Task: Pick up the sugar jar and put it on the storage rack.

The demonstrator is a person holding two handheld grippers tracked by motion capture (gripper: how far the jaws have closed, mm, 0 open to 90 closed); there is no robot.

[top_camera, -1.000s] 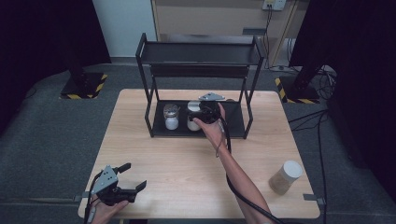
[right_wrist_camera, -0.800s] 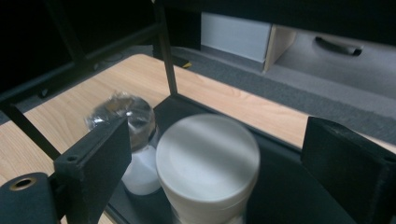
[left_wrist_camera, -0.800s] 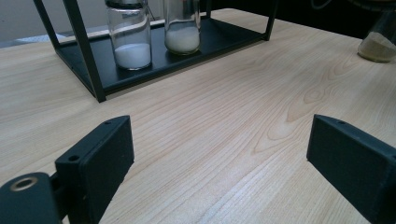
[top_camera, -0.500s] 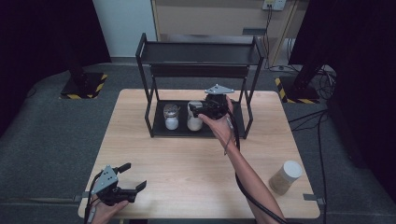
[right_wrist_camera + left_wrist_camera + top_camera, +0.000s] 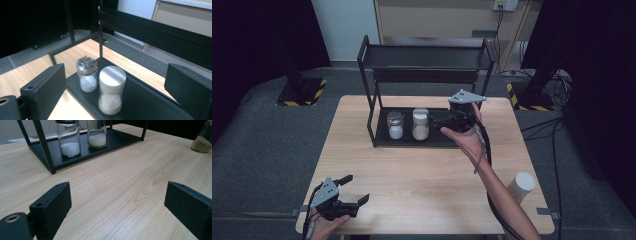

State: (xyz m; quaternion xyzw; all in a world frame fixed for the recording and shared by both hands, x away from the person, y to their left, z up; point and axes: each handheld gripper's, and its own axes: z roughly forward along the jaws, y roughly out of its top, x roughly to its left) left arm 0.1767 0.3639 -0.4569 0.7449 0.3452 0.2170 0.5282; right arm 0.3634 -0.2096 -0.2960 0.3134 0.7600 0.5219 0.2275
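Hovering released beside white-lidded jar [image 5: 420, 124] on rack's bottom shelf [image 5: 439, 137] near tabletop's far edge, right tool [image 5: 443, 120], left tool [image 5: 353, 190] released at near-left corner.

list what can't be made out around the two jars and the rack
- Taller jar: lid cut off by the top edge in the left gripper view.
- Third jar: cropped by the right edge there; contents unclear.
- Rack: top shelf too dark in the high view.
- Shorter jar: cap blurred in the right gripper view.
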